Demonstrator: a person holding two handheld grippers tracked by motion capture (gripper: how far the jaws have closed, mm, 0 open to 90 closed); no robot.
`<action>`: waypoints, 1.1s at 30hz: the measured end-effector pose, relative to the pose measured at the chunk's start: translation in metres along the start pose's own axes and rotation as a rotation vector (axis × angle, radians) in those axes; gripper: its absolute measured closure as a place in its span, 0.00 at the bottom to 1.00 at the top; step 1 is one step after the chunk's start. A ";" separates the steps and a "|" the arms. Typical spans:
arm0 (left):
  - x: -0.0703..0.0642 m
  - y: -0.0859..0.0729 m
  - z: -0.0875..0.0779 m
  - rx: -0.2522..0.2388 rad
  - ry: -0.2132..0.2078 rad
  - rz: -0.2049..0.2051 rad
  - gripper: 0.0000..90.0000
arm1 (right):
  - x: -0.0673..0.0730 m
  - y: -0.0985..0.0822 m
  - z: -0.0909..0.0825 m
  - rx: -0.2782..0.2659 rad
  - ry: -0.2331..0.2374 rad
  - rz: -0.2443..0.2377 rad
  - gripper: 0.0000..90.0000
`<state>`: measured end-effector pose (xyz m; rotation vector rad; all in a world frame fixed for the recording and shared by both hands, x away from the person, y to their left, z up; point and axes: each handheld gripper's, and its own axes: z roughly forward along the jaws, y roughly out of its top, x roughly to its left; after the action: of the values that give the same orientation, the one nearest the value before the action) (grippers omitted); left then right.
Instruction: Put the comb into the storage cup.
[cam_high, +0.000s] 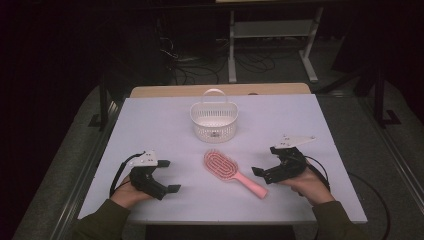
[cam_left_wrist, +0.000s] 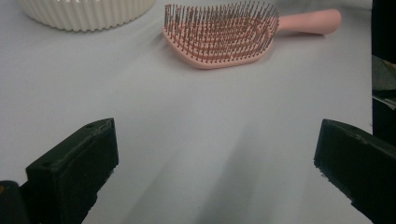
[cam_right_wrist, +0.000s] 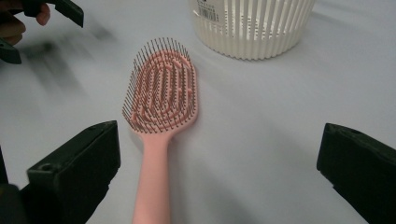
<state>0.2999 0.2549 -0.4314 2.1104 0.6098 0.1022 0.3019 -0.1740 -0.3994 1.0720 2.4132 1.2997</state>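
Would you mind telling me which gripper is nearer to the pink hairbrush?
Right. The right gripper sits just beside the tip of the pink hairbrush handle, jaws open, not touching. The left gripper rests farther off, across bare table from the bristled head, also open.

In the right gripper view the hairbrush handle runs off the bottom edge, the basket is cut off at the top, and the left claw (top corner) is blurred
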 end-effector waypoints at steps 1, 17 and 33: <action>0.000 0.000 0.000 0.002 0.002 0.001 0.00 | 0.000 0.001 0.001 0.000 0.000 0.000 0.00; 0.002 0.000 -0.001 -0.001 0.001 -0.007 0.00 | 0.006 0.015 0.017 0.008 0.023 -0.020 0.00; 0.002 0.000 -0.001 -0.004 0.000 -0.008 0.00 | 0.010 0.028 0.029 0.008 0.037 -0.025 0.00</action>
<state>0.3016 0.2565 -0.4306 2.1037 0.6182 0.0991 0.3221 -0.1386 -0.3931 1.0255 2.4518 1.3143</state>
